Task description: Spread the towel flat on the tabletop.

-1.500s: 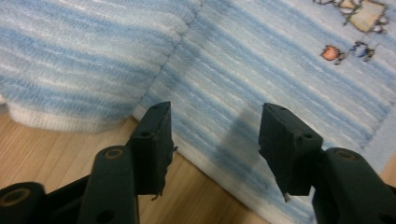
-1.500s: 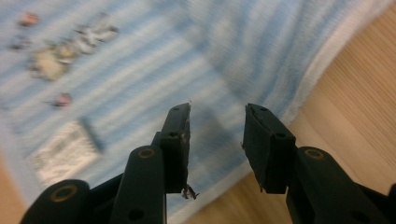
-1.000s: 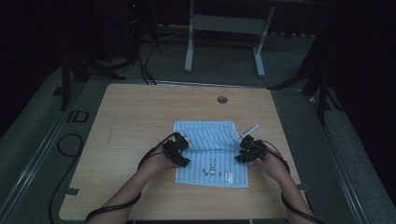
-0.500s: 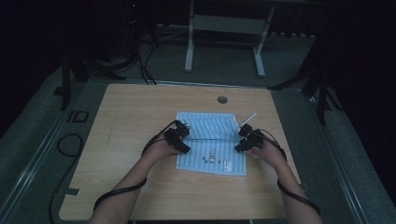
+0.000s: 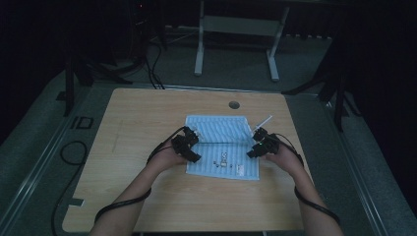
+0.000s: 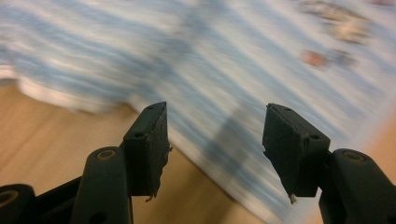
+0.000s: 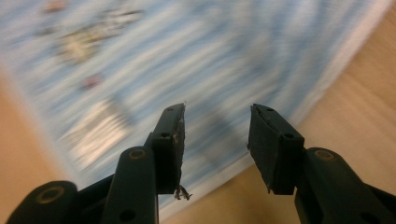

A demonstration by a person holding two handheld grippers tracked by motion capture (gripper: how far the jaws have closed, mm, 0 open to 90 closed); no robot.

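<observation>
the striped blue cloth (image 5: 222, 146) lies flat on the wooden table (image 5: 147, 118), a little right of the middle and nearer to the person's edge, and it looks now folded: one second ago it reached closer to the person, and now its near edge sits farther up the table and the shape is shorter. in the high view the left gripper (image 5: 189, 147) is at the left edge of the cloth and the right gripper (image 5: 256, 145) at the right edge, both about at the middle of the sides, higher up the table than they were before. in the left gripper view the left gripper's jaws stand apart with nothing between them, only the cloth and table below. the right gripper's jaws have just been opening, and in the right gripper view they are apart too, with no fabric pinched; a few threads hang on one pad (image 7: 173, 140). i judge that the fold is laid down and both grippers have let the cloth go, so the next fold or a smoothing could come. both gripper views are strongly blurred, so the print on the cloth (image 7: 84, 42) cannot be read. a thin white thing (image 5: 264, 121) sticks out near the far right corner; what it is i cannot tell.
</observation>
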